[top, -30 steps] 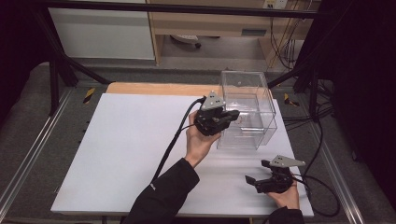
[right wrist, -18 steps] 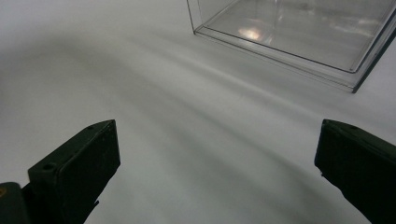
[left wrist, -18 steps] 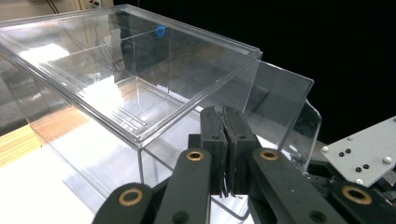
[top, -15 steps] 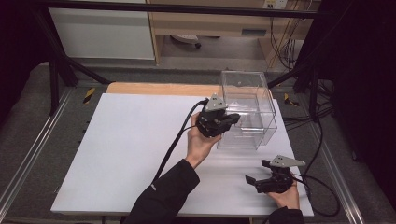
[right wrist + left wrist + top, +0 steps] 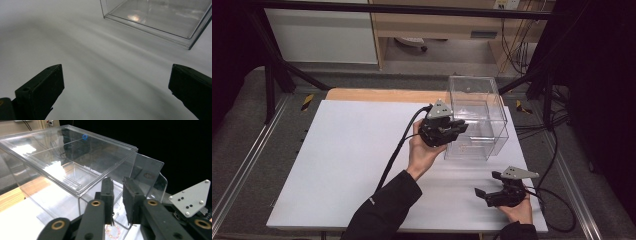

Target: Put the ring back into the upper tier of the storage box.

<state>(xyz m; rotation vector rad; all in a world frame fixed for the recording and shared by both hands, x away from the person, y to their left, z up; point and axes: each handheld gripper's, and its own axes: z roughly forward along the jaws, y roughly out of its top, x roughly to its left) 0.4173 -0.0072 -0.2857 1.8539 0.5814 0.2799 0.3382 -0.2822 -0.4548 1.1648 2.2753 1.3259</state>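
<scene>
In the high view we have our left hand-held gripper (image 5: 451, 131) raised at the centre of the frame, against the near left wall of the clear plastic box (image 5: 476, 116), which stands on the white table (image 5: 342, 160) at the centre right. In the left gripper view the two black jaws stand close together with a narrow gap between them, just below the box's stacked rim. A thin clear panel edge runs through that gap, so we judge that we are pinching the wall or a flap of the box, though the transparency keeps us from being sure that the pads touch it. Something small and pinkish (image 5: 112, 231) lies low between the jaws, too blurred to name. We judge that we hold the box at the side so that it can be steadied or its lid worked loose.

Our right hand-held gripper (image 5: 499, 190) rests low at the lower right of the high view, well apart from the box. Its jaws are spread wide over bare table in the right gripper view, with nothing between them, and the box's base corner (image 5: 155, 18) shows at the upper right there. We take it to be waiting its turn.

Against the frame of a second ago, the left hand-held gripper has shifted slightly toward the lower left along the box wall; the right one and the box lie as they did.
</scene>
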